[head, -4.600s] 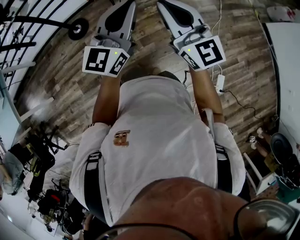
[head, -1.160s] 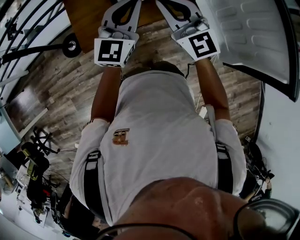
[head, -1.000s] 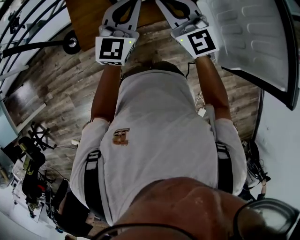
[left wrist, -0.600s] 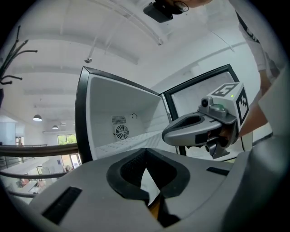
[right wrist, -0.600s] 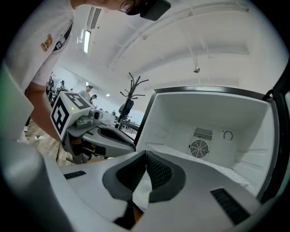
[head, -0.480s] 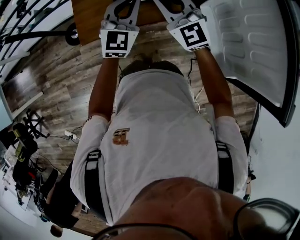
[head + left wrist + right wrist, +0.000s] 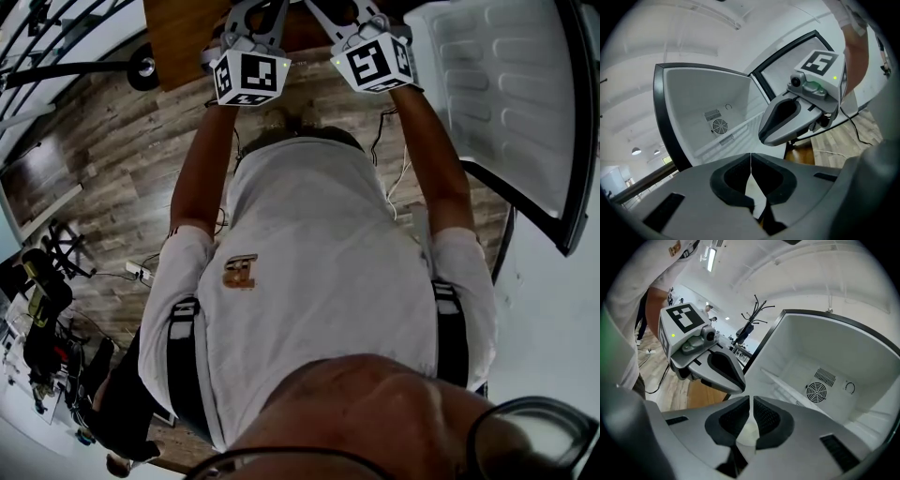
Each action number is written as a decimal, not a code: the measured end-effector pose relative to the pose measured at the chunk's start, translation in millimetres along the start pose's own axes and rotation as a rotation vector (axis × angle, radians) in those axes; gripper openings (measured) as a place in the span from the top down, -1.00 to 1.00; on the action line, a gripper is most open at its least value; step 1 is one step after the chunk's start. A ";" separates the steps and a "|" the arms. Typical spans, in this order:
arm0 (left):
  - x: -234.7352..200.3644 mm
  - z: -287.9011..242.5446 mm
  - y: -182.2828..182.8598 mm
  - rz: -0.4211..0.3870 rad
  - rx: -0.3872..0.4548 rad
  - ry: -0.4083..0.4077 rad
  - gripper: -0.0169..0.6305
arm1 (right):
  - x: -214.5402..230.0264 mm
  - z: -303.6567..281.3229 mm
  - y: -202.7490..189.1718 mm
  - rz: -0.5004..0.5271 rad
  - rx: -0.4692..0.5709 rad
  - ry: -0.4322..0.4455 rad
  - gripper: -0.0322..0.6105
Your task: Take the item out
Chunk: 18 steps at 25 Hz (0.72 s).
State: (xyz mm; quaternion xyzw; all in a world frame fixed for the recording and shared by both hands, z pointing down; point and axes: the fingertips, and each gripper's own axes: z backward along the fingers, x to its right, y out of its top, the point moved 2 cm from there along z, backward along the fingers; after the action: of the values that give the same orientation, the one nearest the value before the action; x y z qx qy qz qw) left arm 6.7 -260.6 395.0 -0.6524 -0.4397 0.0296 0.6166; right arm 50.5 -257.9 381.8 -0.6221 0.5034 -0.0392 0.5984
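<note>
- Two grey two-jaw grippers are held side by side at the far end of the scene; the left gripper [image 7: 750, 159] is seen with its jaws pressed together and nothing between them.
- The jaws of the right gripper [image 7: 751, 401] are drawn together as well, with only a hairline slit left, and nothing is clamped.
- A black-and-white marker cube [image 7: 249, 77] is carried on the left gripper and a second marker cube [image 7: 373, 62] on the right one; the two cubes are near each other but apart.
- Both grippers are pointed into an open white, black-rimmed refrigerator compartment [image 7: 825, 357], which lies just beyond the jaws.
- A round fan grille [image 7: 819, 391] is set in the far wall of that compartment, and a white shelf ledge [image 7: 783, 385] runs to its left.
- The item to be taken out cannot be made out in any view.
- A white moulded refrigerator door [image 7: 506, 84] is swung open on the right.
- A brown wooden panel [image 7: 178, 37] is seen at the far left, beside the left gripper.
- Grey-brown wood-plank flooring [image 7: 103, 169] is spread below.
- A white T-shirt [image 7: 319, 272] is worn by the person holding the grippers.
</note>
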 end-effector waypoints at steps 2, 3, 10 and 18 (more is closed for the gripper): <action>3.2 -3.8 -5.5 -0.039 -0.022 0.002 0.89 | -4.9 -4.9 -6.0 0.030 -0.018 0.022 0.79; 4.6 -5.5 -8.0 -0.059 -0.033 0.001 0.89 | -7.2 -7.4 -8.6 0.046 -0.027 0.033 0.79; 15.7 -15.0 -24.5 -0.155 -0.094 -0.032 0.88 | -17.7 -19.2 -28.1 0.128 -0.089 0.087 0.79; 27.7 -25.6 -35.3 -0.240 -0.144 -0.048 0.65 | -24.1 -22.3 -49.3 0.178 -0.128 0.127 0.79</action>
State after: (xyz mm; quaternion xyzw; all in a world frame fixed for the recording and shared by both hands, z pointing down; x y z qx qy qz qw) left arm 19.6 -268.7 444.3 -0.6366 -0.5304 -0.0604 0.5566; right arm 52.7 -268.4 440.0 -0.6081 0.5949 0.0071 0.5256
